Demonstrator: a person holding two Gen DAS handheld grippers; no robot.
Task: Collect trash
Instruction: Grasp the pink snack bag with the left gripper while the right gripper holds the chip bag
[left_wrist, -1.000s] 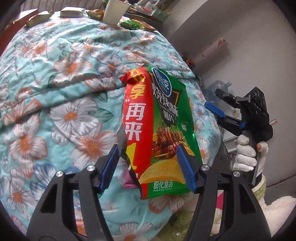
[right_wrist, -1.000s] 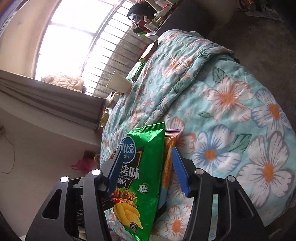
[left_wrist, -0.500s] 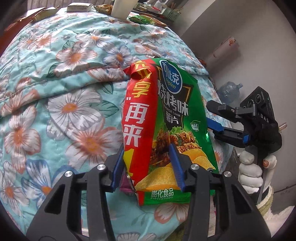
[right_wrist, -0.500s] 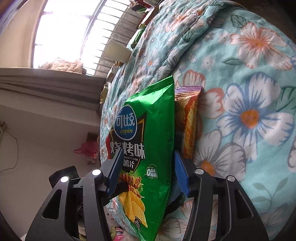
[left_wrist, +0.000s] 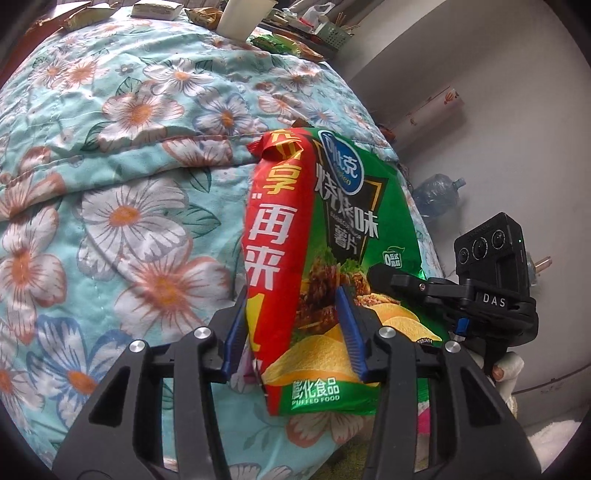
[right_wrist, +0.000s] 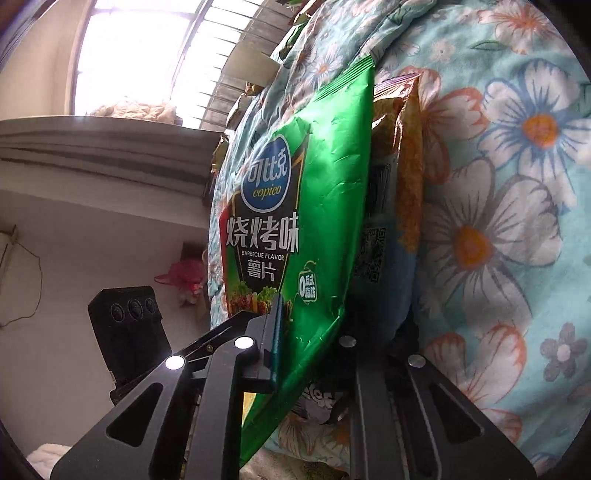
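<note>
A green and red chip bag stands against the edge of a floral quilt. My left gripper is shut on the bag's lower red side, its blue pads pressing it. My right gripper is shut on the same chip bag from the other side; in the left wrist view the right gripper shows at the bag's right edge. A second orange wrapper lies behind the bag against the quilt.
A white paper cup, small boxes and more wrappers lie at the quilt's far end. A water jug stands on the floor by the grey wall. A barred window is at the far side.
Both grippers closed in on the chip bag and shut on it. The bag fills more of each view and stands more upright than before.
</note>
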